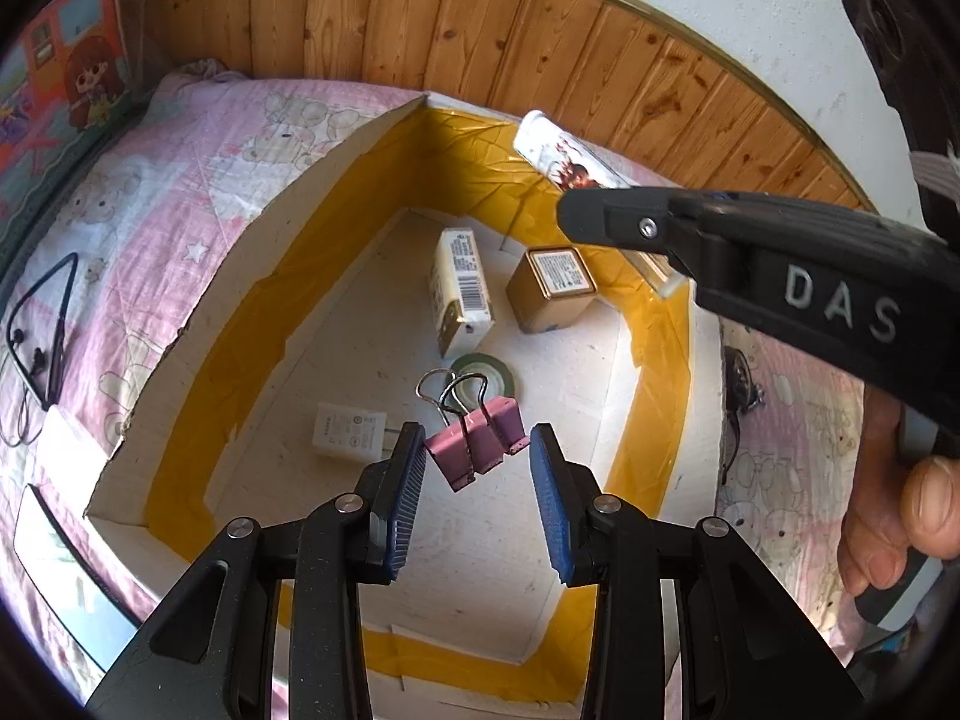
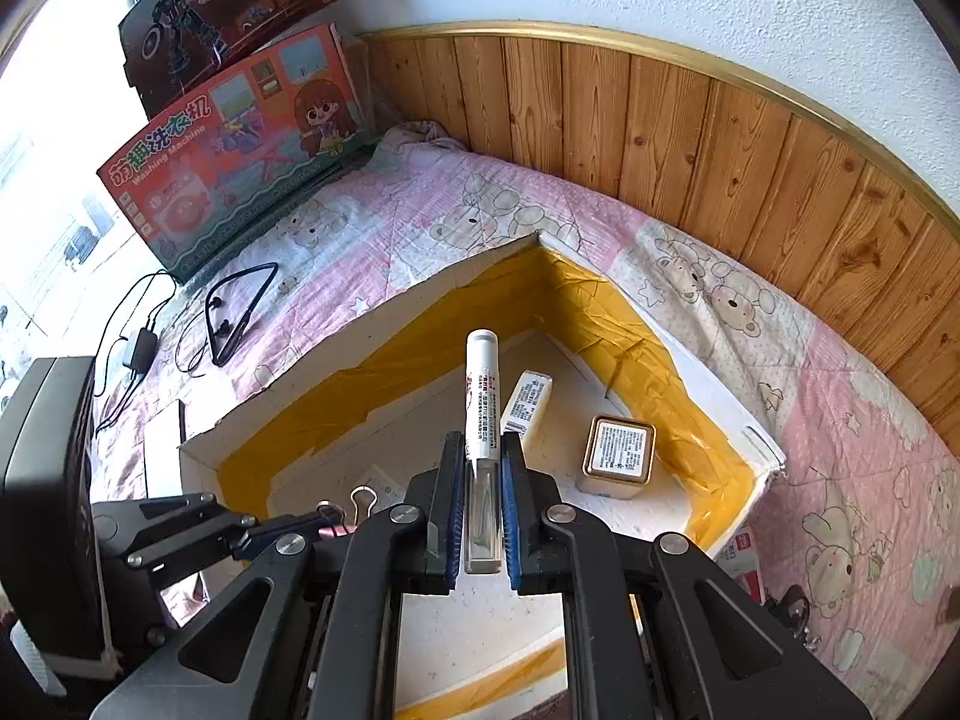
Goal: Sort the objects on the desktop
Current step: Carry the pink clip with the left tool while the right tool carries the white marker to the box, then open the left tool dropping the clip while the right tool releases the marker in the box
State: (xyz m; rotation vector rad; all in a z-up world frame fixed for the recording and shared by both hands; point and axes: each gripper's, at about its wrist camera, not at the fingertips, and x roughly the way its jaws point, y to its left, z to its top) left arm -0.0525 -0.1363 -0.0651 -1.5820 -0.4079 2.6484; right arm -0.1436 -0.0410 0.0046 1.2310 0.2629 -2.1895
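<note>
Left tool point(image 1: 477, 450) over the open cardboard box point(image 1: 198, 324), jaws spread wide, gripping nothing; the pink binder clip point(image 1: 477, 441) sits in the gap between the pads, can't tell if it touches either one. Right tool point(image 2: 483, 483) clamped tight on a white pen-like tube point(image 2: 482, 396), clear end back between the pads, capped end sticking out forward over the box interior. In left wrist view the right tool comes in from the right side, tube point(image 1: 564, 153) poking out past its tip above the far box wall. On the box floor ahead of the left tool: green tape roll point(image 1: 485, 373) just beyond the clip, white adapter point(image 1: 348, 435) to the left, cream carton point(image 1: 461, 288) and gold-rimmed square box point(image 1: 555, 288) further ahead, side by side. The box has yellow tape lining the inner walls and sits on a pink bear-print bed cover point(image 2: 420, 204). Black neckband earphones point(image 2: 237, 315) lie on the cover, off to the left of the box.
</note>
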